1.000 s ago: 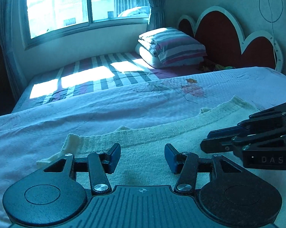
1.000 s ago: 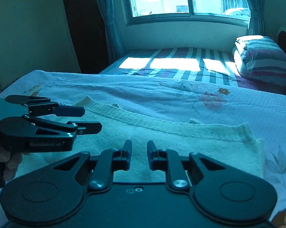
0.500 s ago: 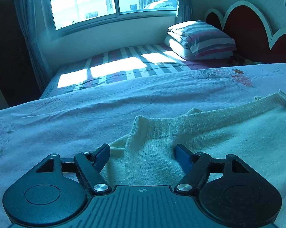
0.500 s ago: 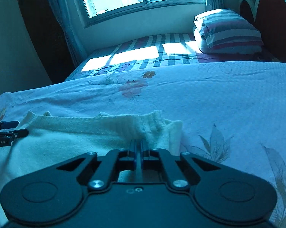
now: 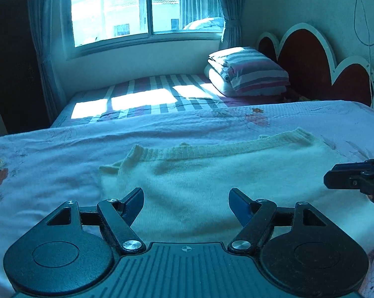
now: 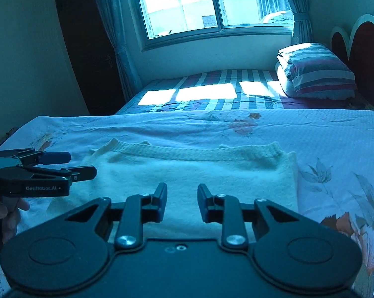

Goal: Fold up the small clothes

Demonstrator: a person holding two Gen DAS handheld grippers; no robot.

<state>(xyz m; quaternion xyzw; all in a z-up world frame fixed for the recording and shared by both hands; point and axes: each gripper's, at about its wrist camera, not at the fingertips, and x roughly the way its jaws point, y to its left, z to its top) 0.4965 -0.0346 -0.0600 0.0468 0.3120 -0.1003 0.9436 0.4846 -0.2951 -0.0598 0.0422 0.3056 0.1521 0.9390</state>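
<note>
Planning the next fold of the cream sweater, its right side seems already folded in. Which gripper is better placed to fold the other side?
Left. The open left gripper hovers by the cream knitted sweater's unfolded left edge; the open right gripper sits mid-garment, farther away.

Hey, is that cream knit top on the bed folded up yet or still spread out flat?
Partly folded. The cream knit top lies as a flat rectangle, with a second layer edge showing at its right side; no sleeves stick out.

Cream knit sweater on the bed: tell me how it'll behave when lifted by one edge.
The cream knit sweater will probably flop and drape, since it lies limp and flat on the bedspread. Its fuzzy knit likely grips rather than slips. Folded layers at its right edge may fall open.
</note>
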